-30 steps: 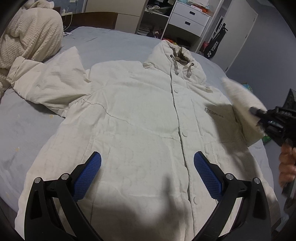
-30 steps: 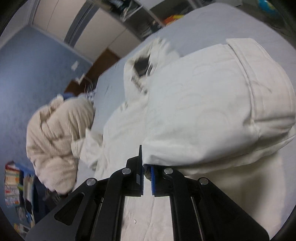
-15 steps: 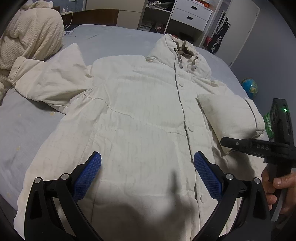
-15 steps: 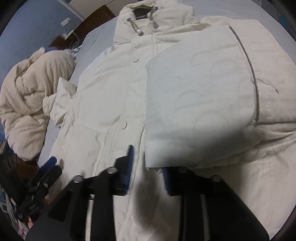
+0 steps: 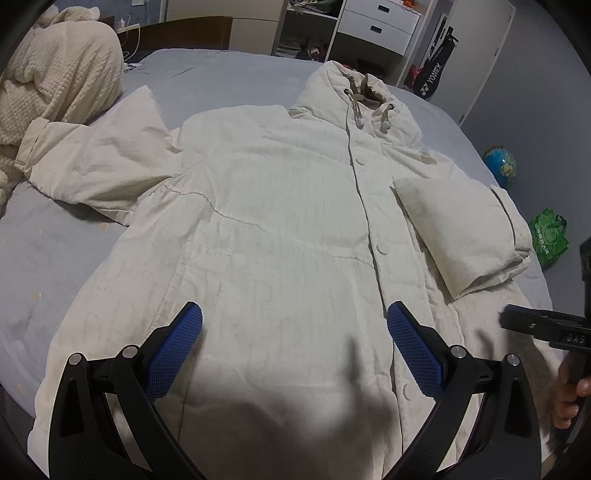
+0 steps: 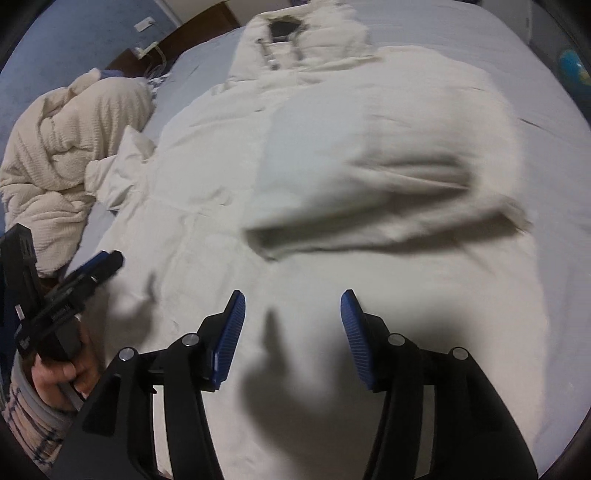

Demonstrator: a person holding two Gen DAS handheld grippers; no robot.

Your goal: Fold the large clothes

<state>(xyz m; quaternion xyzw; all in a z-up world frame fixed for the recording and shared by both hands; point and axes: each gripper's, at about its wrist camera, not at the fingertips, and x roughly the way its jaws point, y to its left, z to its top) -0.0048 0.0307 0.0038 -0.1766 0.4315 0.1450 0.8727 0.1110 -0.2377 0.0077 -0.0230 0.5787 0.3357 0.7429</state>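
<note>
A cream padded jacket (image 5: 280,229) lies face up and buttoned on a grey-blue bed (image 5: 229,74), hood toward the far side. Its right sleeve (image 5: 458,229) lies folded across the chest; its left sleeve (image 5: 96,162) stretches out flat. My left gripper (image 5: 294,332) hovers open over the jacket's lower front, with nothing between its blue pads. My right gripper (image 6: 292,317) hangs above the jacket's hem area (image 6: 314,295), just short of the folded sleeve (image 6: 388,184); its jaws are opening and nothing is between them. The left gripper also shows in the right wrist view (image 6: 92,266), held by a hand.
A cream knitted blanket (image 5: 55,81) is heaped at the bed's far left. Beyond the bed stand white drawers (image 5: 380,26) and a black racket bag (image 5: 432,77). A blue globe (image 5: 500,166) and a green bag (image 5: 550,236) lie on the floor at the right.
The right gripper carried the right sleeve over the chest, let it go, pulled back toward the hem and opened. The left gripper stayed in place.
</note>
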